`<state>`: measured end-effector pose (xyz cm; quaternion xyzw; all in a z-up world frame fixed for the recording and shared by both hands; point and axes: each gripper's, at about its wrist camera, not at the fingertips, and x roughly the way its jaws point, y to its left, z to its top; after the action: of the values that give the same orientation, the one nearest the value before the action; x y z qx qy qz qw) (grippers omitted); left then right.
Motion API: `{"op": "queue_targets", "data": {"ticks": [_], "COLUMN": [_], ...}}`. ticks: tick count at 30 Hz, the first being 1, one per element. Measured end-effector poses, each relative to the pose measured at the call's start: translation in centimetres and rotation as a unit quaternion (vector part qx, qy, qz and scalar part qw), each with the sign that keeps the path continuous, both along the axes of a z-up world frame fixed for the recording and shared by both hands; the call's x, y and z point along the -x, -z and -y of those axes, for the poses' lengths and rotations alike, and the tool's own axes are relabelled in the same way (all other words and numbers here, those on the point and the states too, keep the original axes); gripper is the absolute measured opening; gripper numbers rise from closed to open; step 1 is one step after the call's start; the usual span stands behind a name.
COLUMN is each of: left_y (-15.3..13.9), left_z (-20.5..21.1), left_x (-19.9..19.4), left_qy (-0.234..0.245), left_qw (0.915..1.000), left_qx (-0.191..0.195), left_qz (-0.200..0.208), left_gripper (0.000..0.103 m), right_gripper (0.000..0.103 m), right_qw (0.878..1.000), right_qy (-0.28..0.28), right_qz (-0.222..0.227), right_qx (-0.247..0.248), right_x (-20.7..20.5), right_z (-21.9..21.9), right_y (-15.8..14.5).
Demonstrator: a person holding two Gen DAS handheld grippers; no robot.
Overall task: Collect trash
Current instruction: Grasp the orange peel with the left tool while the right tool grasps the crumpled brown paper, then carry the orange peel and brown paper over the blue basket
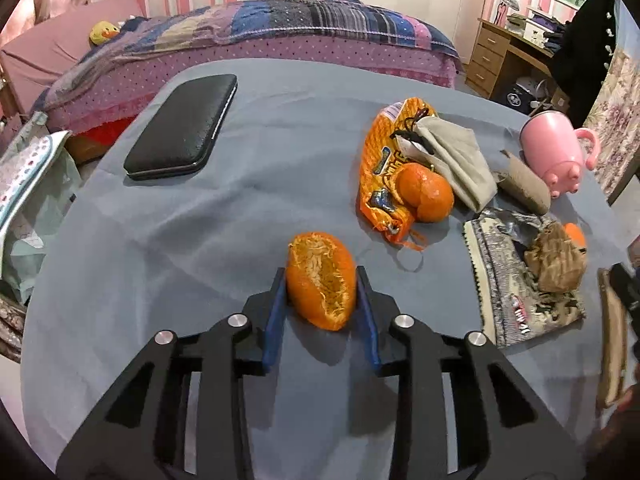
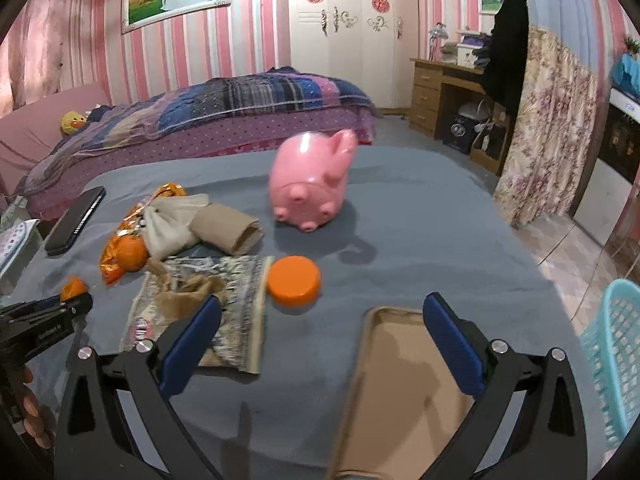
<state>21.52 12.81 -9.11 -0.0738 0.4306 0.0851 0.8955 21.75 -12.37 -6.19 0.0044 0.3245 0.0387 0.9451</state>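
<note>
My left gripper [image 1: 321, 280] is shut on a piece of orange peel [image 1: 321, 280], held just above the blue-grey tablecloth [image 1: 240, 208]. Further right lie an orange snack wrapper [image 1: 380, 160] with a peeled orange [image 1: 426, 192] on it, a grey cloth pouch [image 1: 460, 160], a cardboard tube [image 1: 520, 188], and a printed wrapper [image 1: 516, 280] with crumpled brown paper [image 1: 556, 260]. My right gripper [image 2: 322, 312] is open and empty above the table, near an orange lid [image 2: 294, 280] and a tan phone case [image 2: 404, 384]. The left gripper and its peel [image 2: 74, 286] show at the left of the right wrist view.
A black case [image 1: 180, 132] lies at the far left of the table. A pink piggy bank [image 2: 310, 184] stands at the back. A turquoise basket [image 2: 616, 360] sits off the table's right edge. A bed [image 2: 224, 112] and a desk [image 2: 440, 92] are behind.
</note>
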Motion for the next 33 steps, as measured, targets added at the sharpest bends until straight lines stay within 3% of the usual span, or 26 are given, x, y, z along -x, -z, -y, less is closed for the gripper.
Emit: {"op": "queue_targets", "data": {"ticks": [3,8,12,15,20,33], "left_y": [-0.3,-2.2,-3.0,-3.2,-3.6,-4.1], "left_z": [-0.6,-2.7,-3.1,-2.9,-2.6,-0.3], "left_x": [-0.4,0.3,0.8,0.9,0.8,0.7], "left_qy": [0.003,-0.054,-0.069,-0.074,-0.071,-0.057], "left_qw": [1.0000,0.9983,0.9970,0.9967,0.9964,0.9966], "left_qx": [-0.005,-0.014,-0.015,-0.013,-0.024,-0.039], "left_qz": [-0.004,0.017,0.032,0.033,0.039,0.046], "left_gripper": [0.027,0.026,0.026,0.026,0.026,0.026], "right_gripper": [0.098,0.098,0.094,0.082,0.047,0.044], "right_qw": [1.000,0.999,0.997,0.996,0.994,0.996], "right_qy": [-0.016,-0.045,-0.067,-0.080,-0.101,-0.082], "right_qz": [-0.001,-0.009,-0.012,-0.029,-0.044,0.019], "right_qx": [0.011,0.010,0.028,0.029,0.018,-0.016], "right_x": [0.0,-0.1,-0.3,-1.0,-1.3,0.9], "right_z": [-1.4,-3.4,-5.4,-6.3,-6.7,-2.9], "right_y": [0.2,0.6,0.8,1.3,2.0,-1.0]}}
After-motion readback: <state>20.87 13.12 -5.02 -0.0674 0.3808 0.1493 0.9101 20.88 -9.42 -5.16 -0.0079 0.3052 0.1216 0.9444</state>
